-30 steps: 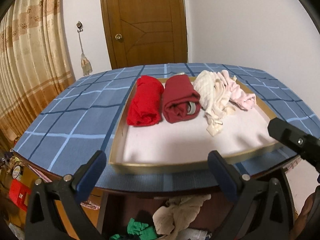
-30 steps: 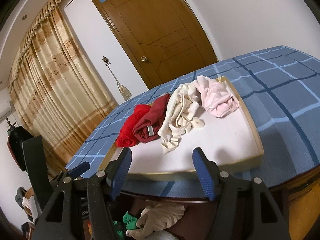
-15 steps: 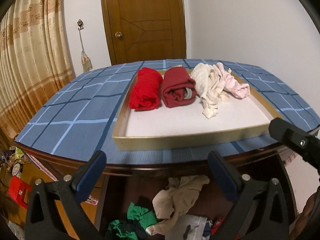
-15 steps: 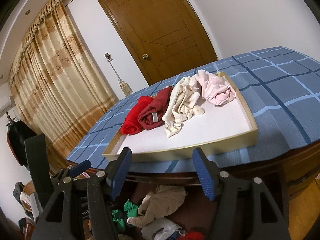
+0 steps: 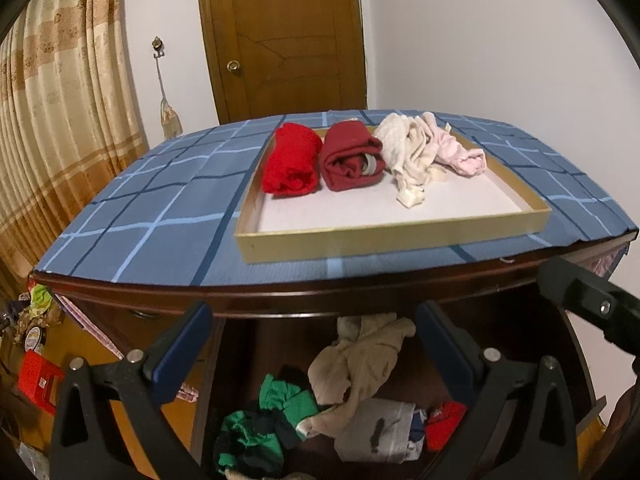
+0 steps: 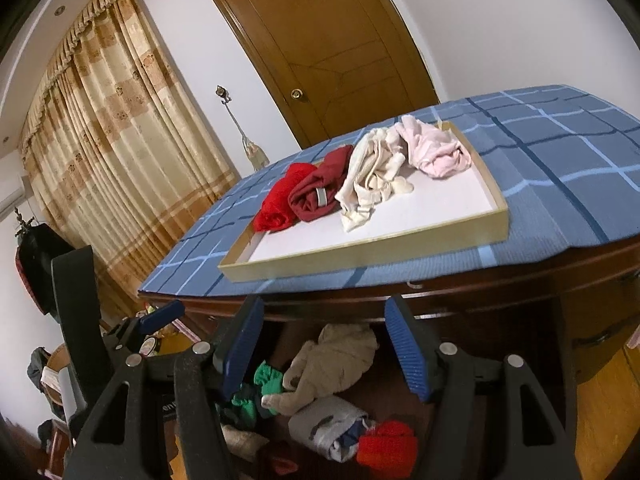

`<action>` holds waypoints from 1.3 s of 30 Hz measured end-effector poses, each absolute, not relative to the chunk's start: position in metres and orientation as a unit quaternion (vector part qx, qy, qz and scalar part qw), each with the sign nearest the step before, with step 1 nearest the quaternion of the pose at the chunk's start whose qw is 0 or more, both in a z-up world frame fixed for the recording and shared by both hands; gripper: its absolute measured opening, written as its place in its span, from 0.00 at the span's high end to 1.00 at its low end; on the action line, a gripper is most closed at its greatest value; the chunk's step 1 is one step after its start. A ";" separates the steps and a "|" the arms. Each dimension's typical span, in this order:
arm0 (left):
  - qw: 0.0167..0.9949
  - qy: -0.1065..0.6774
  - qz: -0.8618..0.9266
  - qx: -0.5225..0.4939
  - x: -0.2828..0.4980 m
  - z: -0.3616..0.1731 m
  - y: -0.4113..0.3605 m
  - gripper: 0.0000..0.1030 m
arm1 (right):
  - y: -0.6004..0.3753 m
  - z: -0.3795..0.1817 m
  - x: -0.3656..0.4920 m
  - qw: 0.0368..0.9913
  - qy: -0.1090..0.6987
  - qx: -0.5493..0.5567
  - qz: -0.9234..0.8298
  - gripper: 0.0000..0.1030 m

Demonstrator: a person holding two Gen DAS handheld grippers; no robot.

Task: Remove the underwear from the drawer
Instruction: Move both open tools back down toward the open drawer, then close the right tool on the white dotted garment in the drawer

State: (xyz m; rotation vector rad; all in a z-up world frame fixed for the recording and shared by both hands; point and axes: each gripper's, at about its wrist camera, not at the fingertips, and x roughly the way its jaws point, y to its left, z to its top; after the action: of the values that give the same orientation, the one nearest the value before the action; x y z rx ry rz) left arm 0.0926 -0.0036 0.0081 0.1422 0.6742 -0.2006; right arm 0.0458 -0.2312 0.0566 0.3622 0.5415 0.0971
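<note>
Below the table top an open drawer (image 5: 256,344) holds a loose pile of underwear: a beige piece (image 5: 360,360), a green one (image 5: 280,396), a grey one (image 5: 376,428) and a red one (image 5: 444,420). My left gripper (image 5: 312,340) hangs open in front of the pile, with nothing between its fingers. My right gripper (image 6: 324,344) is open too, above the beige piece (image 6: 332,364) and empty. Each gripper shows at the edge of the other's view.
On the blue checked table cloth (image 5: 160,216) stands a shallow tray (image 5: 392,236) with a red roll (image 5: 292,164), a dark red roll (image 5: 352,160), and cream (image 5: 404,156) and pink (image 5: 456,152) pieces. A brown door, a curtain and floor clutter lie beyond.
Both grippers have drawn back from the table and sunk a little. The tray has slid up and away in both views, and the open drawer's pile has come into sight.
</note>
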 end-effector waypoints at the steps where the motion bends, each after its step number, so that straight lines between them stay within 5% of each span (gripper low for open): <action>1: 0.936 0.331 -0.098 0.070 0.091 0.007 -0.002 0.00 | -0.231 0.055 0.044 0.946 0.268 0.177 0.046 0.36; 39: 0.899 0.409 -0.102 0.116 0.083 -0.044 0.058 0.00 | -0.236 -0.043 0.053 0.846 0.465 0.244 0.091 0.36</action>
State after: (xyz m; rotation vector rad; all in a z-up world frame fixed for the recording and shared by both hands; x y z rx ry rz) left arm 0.0832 0.0577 -0.0441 0.2407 0.8470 -0.2114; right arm 0.0533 -0.2363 -0.0427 0.5145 0.9801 0.1912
